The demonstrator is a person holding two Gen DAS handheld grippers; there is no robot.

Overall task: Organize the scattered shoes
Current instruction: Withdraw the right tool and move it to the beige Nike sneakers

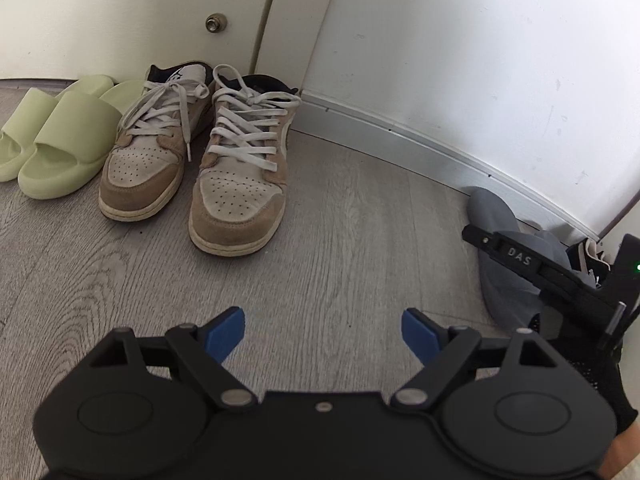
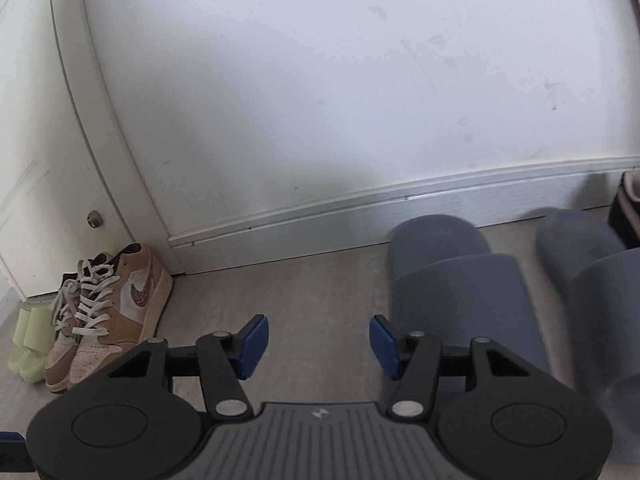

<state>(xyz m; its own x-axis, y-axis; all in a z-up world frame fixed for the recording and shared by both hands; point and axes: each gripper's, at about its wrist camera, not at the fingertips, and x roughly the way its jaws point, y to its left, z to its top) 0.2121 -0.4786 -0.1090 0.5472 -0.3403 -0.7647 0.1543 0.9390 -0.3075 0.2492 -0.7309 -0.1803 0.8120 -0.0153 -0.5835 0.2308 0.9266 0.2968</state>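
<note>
clearly the right gripper, half open and holding nothing, is sitting just left of the nearer grey slide, whose long axis is running toward the baseboard.

Tan-and-white sneakers (green slides)

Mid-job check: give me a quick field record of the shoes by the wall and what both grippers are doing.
green slides: paired, by the door
tan sneakers: paired, beside the green slides, toes away from the wall
grey slides: side by side along the baseboard, blurred
left gripper: open, empty, over bare floor
right gripper: fingers apart, nothing between them, left of the grey slides
dark shoe: at frame edge, partly visible
</note>
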